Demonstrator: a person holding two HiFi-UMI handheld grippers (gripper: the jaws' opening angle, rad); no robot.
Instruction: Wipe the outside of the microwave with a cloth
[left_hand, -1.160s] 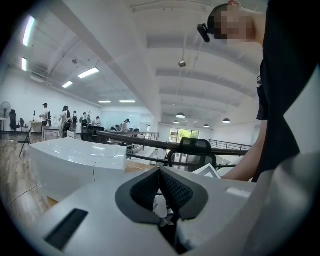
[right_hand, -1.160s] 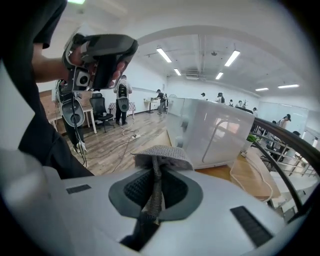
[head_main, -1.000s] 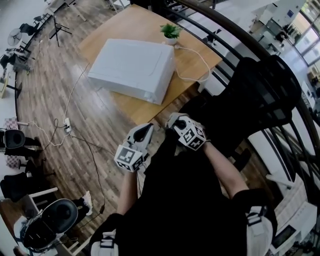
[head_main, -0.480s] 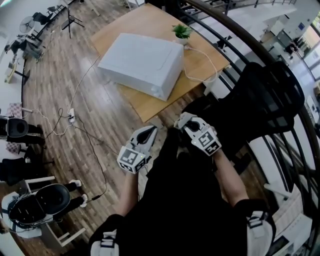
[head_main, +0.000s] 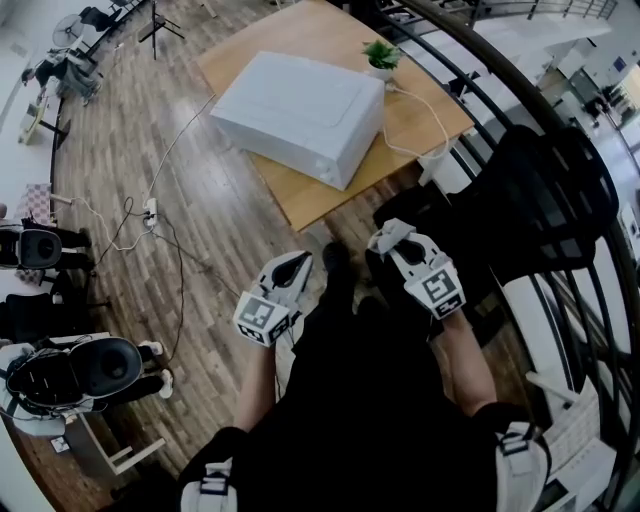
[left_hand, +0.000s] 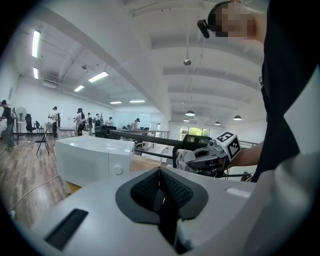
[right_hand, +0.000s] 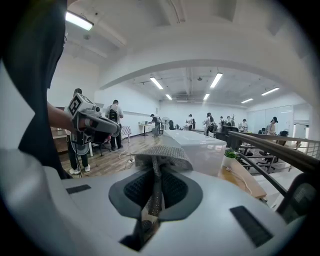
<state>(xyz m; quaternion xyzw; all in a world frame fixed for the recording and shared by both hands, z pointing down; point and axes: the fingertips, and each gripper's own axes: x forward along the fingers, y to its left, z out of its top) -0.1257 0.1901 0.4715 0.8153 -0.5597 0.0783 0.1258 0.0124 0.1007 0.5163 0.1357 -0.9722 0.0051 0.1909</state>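
Closest in, the left gripper has its dark ribbed pads pressed together with nothing between them. The right gripper, at its 3 o'clock, is clamped on a grey woven cloth, whose folded edge stands up out of the pads.

A second ago the two grippers sat almost touching in front of the person's waist. Now the right one has swung out toward 3 o'clock and they are clearly apart, while the left has hardly shifted. My reading is that any arranging of the cloth between the two is finished. The cloth now rides with the right gripper alone, leaving the left free.

Further out lies a strip of brown plank floor. Beyond it, at 12 o'clock from the grippers, stands the light wooden table bearing the white box-shaped microwave, well apart from both grippers. In the head view the microwave has slid up and to the right over the past second without looking larger. The head has therefore turned, and I cannot say that any ground was gained.

At the microwave's 1 o'clock is a small green potted plant, with a white cable looping over the tabletop beside it. A black metal railing curves past at 2 o'clock.

No face of the microwave has been touched by the cloth, so the wiping looks not yet begun. The right gripper would need carrying forward to the near wall.
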